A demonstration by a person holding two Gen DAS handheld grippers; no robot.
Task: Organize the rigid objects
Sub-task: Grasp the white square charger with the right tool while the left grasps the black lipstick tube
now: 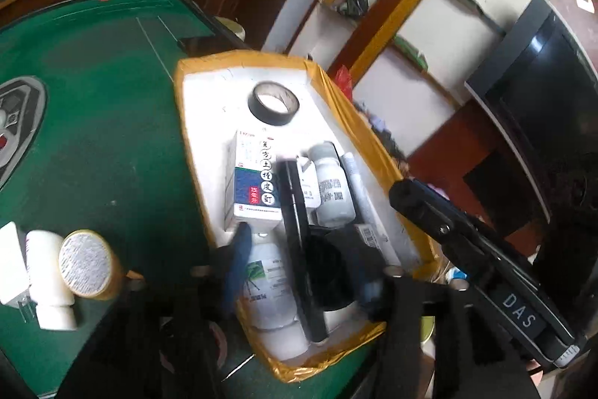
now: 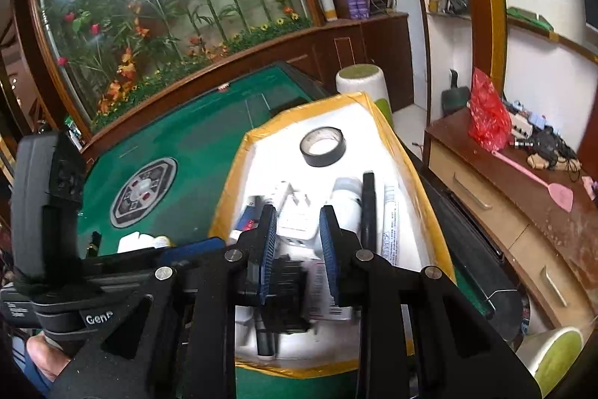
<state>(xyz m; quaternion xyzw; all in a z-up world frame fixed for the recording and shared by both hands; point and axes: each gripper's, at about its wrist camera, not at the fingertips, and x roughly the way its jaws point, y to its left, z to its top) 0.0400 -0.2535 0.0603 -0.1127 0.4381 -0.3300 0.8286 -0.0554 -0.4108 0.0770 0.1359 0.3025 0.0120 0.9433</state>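
- Since both tools hang over the near end of the white box [image 1: 194, 152], that crowded end is where trouble is most likely. The left gripper [image 1: 302, 268] is released, its jaws standing apart over a white bottle [image 1: 269, 272] and a long black object [image 1: 295, 212], with no pad seen pressing on either.
- The right gripper [image 2: 299, 230] is also released, its jaws only narrowly parted and holding nothing. Withdrawing either tool carelessly could snag the long black object, which lies slanted across its neighbours, and lever it out.
- Packed against it, the medicine carton [image 1: 254, 182] could be shoved askew by the same contact.
- On the table [image 1: 112, 156], off the box's near left corner, a loose white bottle [image 1: 46, 272] and a gold-rimmed can [image 1: 88, 262] await sorting. Both are round and lying down, so a glancing pinch could set them rolling.
- The box lies close along the table's right edge, so a sideways push could slide it over.
- At the box's far end, the black tape roll [image 1: 271, 117] lies flat, at little risk.
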